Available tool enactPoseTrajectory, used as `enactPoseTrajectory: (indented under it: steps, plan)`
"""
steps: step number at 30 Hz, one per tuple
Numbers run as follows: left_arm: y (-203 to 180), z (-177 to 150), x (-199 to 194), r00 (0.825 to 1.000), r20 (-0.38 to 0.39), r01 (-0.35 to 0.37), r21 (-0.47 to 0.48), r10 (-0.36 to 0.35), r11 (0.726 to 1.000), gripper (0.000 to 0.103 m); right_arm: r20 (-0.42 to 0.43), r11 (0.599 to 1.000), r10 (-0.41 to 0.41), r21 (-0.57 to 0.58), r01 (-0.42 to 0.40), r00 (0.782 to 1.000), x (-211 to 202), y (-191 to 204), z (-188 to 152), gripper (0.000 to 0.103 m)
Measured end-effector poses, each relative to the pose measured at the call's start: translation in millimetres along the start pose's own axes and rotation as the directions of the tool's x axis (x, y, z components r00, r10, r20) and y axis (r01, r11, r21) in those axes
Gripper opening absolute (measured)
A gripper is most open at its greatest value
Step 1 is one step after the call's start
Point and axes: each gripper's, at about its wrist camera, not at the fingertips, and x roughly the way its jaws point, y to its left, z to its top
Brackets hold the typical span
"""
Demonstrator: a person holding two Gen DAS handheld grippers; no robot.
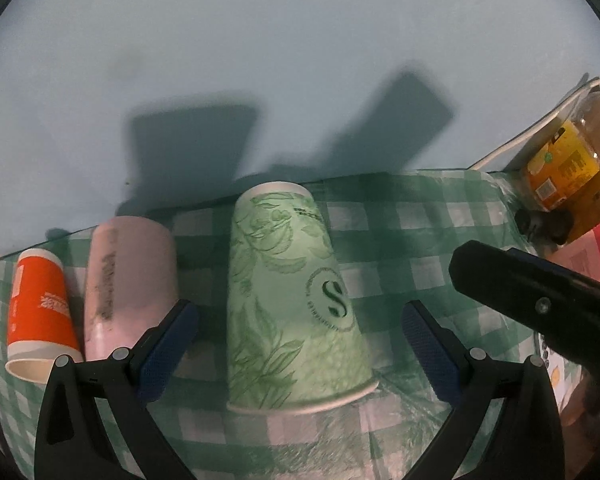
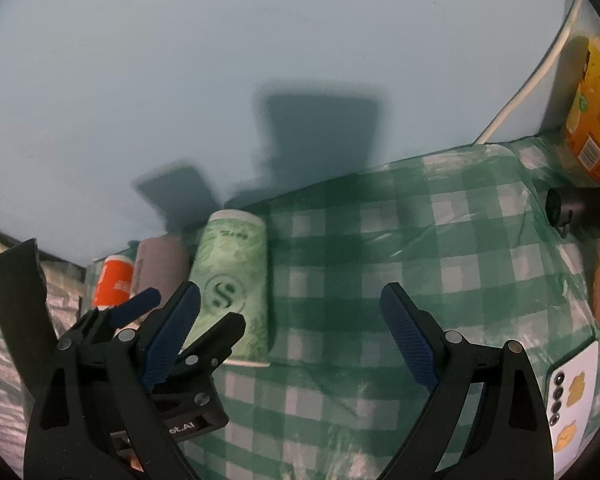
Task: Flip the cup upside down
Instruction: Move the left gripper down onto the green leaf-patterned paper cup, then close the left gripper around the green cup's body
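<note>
The green cup (image 1: 296, 300) (leaf print, circled "S") stands upside down. Its rim rests on the checked tablecloth (image 1: 412, 240), near the back edge.

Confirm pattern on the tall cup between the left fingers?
Pale green cup with darker green leaf print and a circled S logo; clearest in the left wrist view.

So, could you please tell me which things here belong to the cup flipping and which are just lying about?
Job: green cup, rim-down on the checked cloth; open left claw around it.

Lying about: orange cup, pink cup, bottle, phone, open right claw.
</note>
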Motion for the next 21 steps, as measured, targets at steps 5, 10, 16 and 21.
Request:
enactPoseTrajectory:
  steps: [5, 10, 16, 21]
  plan:
    - [-9.2, 2.7, 14.8, 0.999, -0.031, -0.008, 0.03, 0.009, 1.0, 0.102, -0.012, 1.0, 0.001, 0.005, -0.001, 1.0, 2.8, -3.9, 1.9, 0.092]
    - [-10.5, 4.4, 29.5, 0.998, -0.058, -0.03, 0.028, 0.031, 0.999, 0.102, -0.018, 1.0, -0.002, 0.013, 0.003, 1.0, 9.5, -3.2, 0.4, 0.092]
    - [-10.0, 3.6, 30.5, 0.998, -0.066, -0.015, 0.024, 0.017, 1.0, 0.079, -0.031, 1.0, -0.005, 0.025, 0.006, 0.999, 14.5, -9.9, -2.8, 0.092]
    - [-15.2, 0.3, 28.7, 0.998, -0.058, -0.025, 0.073, 0.029, 0.997, 0.079, -0.036, 0.999, -0.003, 0.034, 0.004, 0.999, 19.7, -11.8, -8.5, 0.092]
